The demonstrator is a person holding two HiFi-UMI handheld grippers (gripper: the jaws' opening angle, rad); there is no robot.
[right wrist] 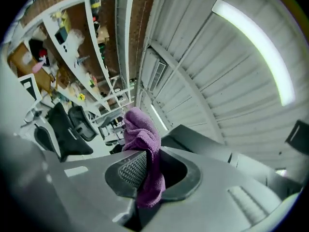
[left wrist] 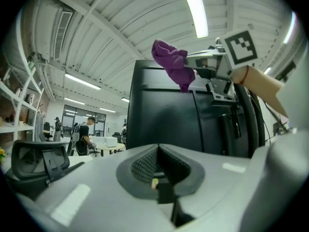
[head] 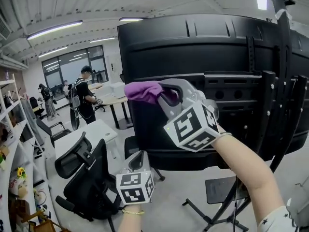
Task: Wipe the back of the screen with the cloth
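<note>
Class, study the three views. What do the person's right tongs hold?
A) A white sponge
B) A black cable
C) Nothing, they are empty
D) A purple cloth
D: in the right gripper view the purple cloth is pinched in the right tongs, its bunched end sticking out past the tips.

The left gripper (head: 138, 155) and right gripper (head: 166, 94) are pale grey with dark ribbed pads (left wrist: 145, 165), each bearing a white cube (head: 193, 127) of black square markers. At six o'clock, a thin gold bracelet (head: 130, 210); at five o'clock, a white star-printed sleeve (head: 273, 222).
</note>
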